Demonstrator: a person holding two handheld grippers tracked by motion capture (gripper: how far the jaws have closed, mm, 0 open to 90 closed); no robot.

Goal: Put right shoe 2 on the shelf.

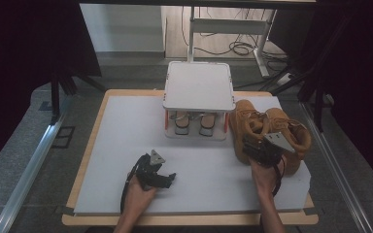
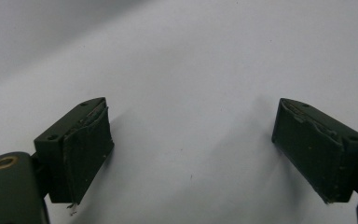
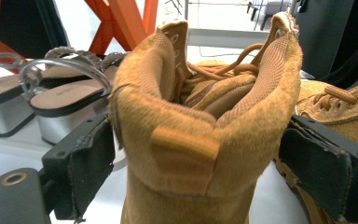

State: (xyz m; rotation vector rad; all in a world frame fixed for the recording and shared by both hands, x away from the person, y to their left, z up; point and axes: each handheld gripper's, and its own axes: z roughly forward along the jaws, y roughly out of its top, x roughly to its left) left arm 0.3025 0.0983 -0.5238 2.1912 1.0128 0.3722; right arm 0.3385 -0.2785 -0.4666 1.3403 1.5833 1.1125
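Observation:
Two tan suede lace-up boots stand at the right of the white mat (image 1: 126, 126). My right gripper (image 1: 260, 145) is at the heel of the left boot (image 1: 245, 119). In the right gripper view that boot (image 3: 205, 107) has its padded collar and heel tab between the jaws. My right gripper (image 3: 196, 154) is open, with a jaw close on each side of the collar. The second boot (image 3: 340, 107) lies just to the right of it. My left gripper (image 1: 170, 178) rests low over the mat at front left. It is open with nothing between its jaws (image 2: 191, 144).
A white shoe rack (image 1: 199, 85) with orange side supports stands at the back middle of the mat. A pair of silver-soled sandals (image 1: 194, 124) sits under its shelf, just left of the boots (image 3: 60, 93). Dark curtains and cables lie beyond the table.

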